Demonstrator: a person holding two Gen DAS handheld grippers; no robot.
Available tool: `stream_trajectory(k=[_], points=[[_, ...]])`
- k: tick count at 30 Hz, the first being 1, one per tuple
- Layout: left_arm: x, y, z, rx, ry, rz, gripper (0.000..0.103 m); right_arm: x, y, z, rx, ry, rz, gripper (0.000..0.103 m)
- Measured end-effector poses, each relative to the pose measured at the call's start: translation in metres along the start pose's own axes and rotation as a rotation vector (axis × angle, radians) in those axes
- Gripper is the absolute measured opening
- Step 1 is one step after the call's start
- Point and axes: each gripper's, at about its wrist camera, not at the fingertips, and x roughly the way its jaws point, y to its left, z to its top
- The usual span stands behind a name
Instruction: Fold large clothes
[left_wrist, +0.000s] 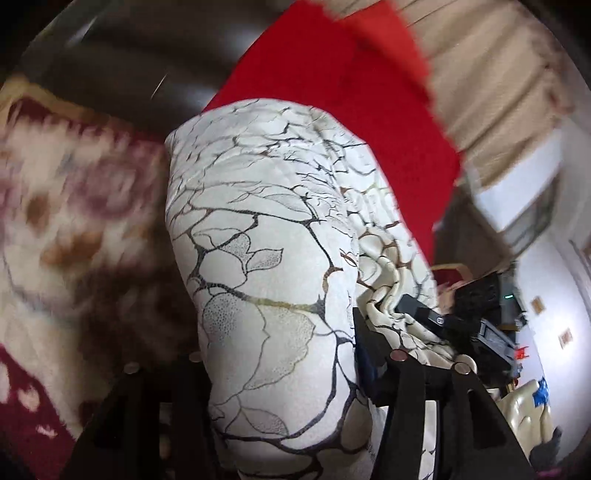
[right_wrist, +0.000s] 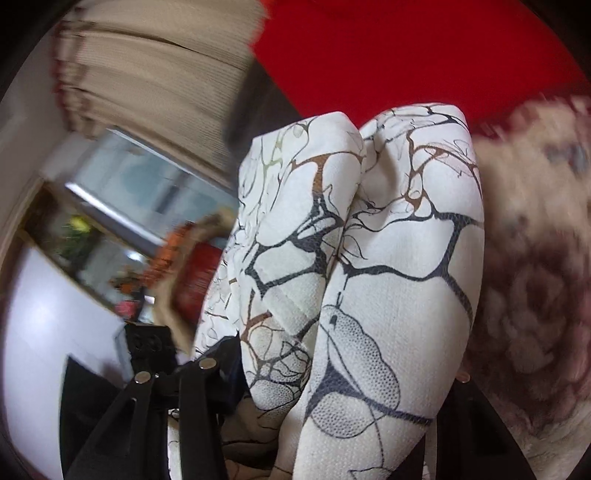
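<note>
A thick fold of a white garment printed with black and brown vein lines fills the middle of the left wrist view. My left gripper is shut on it, the cloth bulging up between its black fingers. In the right wrist view the same garment stands in two rounded folds, and my right gripper is shut on them. The right finger there is mostly hidden behind the cloth. At the right of the left wrist view, a black gripper part sits against the bunched cloth.
A red sheet lies behind the garment. A cream and maroon floral plush blanket spreads beside it, also seen as the blanket. Beige curtains, a window and a white wall stand beyond.
</note>
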Motion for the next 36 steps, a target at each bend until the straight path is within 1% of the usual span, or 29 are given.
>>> stream_trajectory(k=[1,2,3,5,7,8,10,13,14,16,17,18,19,22,24,25,26,27,28,29,31,32,33,34,35,36], points=[[0.008,0.009,-0.002,-0.018,0.039,0.047,0.064,0.009,-0.008,-0.003,0.021,0.033,-0.039,0.051],[0.010,0.016,-0.004,-0.042,0.048,0.057,0.066,0.016,-0.013,-0.007,0.035,0.055,-0.074,0.052],[0.007,0.019,-0.005,-0.057,0.043,0.037,0.066,0.020,-0.016,-0.009,0.041,0.066,-0.095,0.054],[0.000,0.019,-0.005,-0.063,0.030,0.030,0.068,0.015,-0.018,-0.011,0.068,0.057,-0.084,0.061],[-0.004,0.020,-0.010,-0.062,0.026,0.054,0.068,0.010,-0.021,-0.013,0.089,0.061,-0.087,0.065],[-0.005,0.013,-0.011,-0.063,0.017,0.068,0.068,0.006,-0.022,-0.015,0.103,0.064,-0.090,0.068],[-0.017,0.010,-0.016,-0.070,-0.005,0.097,0.068,-0.007,-0.028,-0.016,0.121,0.061,-0.096,0.068],[-0.035,-0.005,-0.022,-0.066,-0.049,0.162,0.068,-0.031,-0.016,-0.020,0.093,0.019,-0.132,0.069],[-0.045,-0.012,-0.021,-0.061,-0.069,0.190,0.068,-0.045,-0.011,-0.023,0.073,-0.012,-0.152,0.069],[-0.069,-0.027,-0.032,-0.027,-0.124,0.228,0.070,-0.069,-0.001,-0.026,0.050,-0.057,-0.168,0.069],[-0.080,-0.037,-0.038,-0.005,-0.153,0.249,0.075,-0.083,0.006,-0.033,0.030,-0.086,-0.181,0.069],[-0.092,-0.050,-0.046,0.022,-0.182,0.285,0.082,-0.090,0.013,-0.034,0.017,-0.100,-0.193,0.069],[-0.103,-0.063,-0.054,0.051,-0.207,0.330,0.083,-0.101,0.022,-0.040,-0.008,-0.125,-0.211,0.070],[-0.127,-0.096,-0.069,0.132,-0.241,0.422,0.085,-0.124,0.052,-0.054,-0.072,-0.167,-0.245,0.070],[-0.144,-0.122,-0.079,0.186,-0.259,0.516,0.086,-0.137,0.082,-0.063,-0.140,-0.183,-0.287,0.070],[-0.150,-0.131,-0.082,0.204,-0.269,0.551,0.086,-0.134,0.104,-0.063,-0.169,-0.190,-0.308,0.070],[-0.160,-0.143,-0.086,0.233,-0.283,0.590,0.086,-0.139,0.116,-0.067,-0.201,-0.200,-0.323,0.070],[-0.169,-0.151,-0.089,0.253,-0.295,0.611,0.088,-0.146,0.135,-0.071,-0.244,-0.219,-0.335,0.070],[-0.181,-0.160,-0.093,0.267,-0.318,0.628,0.089,-0.150,0.144,-0.074,-0.262,-0.228,-0.332,0.070],[-0.188,-0.163,-0.095,0.269,-0.330,0.632,0.092,-0.155,0.157,-0.078,-0.289,-0.240,-0.316,0.070],[-0.206,-0.165,-0.099,0.254,-0.360,0.635,0.093,-0.162,0.179,-0.082,-0.353,-0.250,-0.303,0.070],[-0.214,-0.164,-0.102,0.242,-0.374,0.640,0.098,-0.160,0.185,-0.083,-0.375,-0.245,-0.294,0.068],[-0.220,-0.161,-0.104,0.232,-0.388,0.651,0.099,-0.155,0.191,-0.082,-0.396,-0.225,-0.259,0.066],[-0.222,-0.156,-0.102,0.219,-0.396,0.665,0.099,-0.149,0.195,-0.080,-0.402,-0.211,-0.234,0.056],[-0.219,-0.148,-0.100,0.199,-0.391,0.683,0.099,-0.139,0.196,-0.077,-0.401,-0.188,-0.204,0.041],[-0.213,-0.139,-0.096,0.176,-0.378,0.692,0.099,-0.124,0.194,-0.072,-0.390,-0.152,-0.193,0.036]])
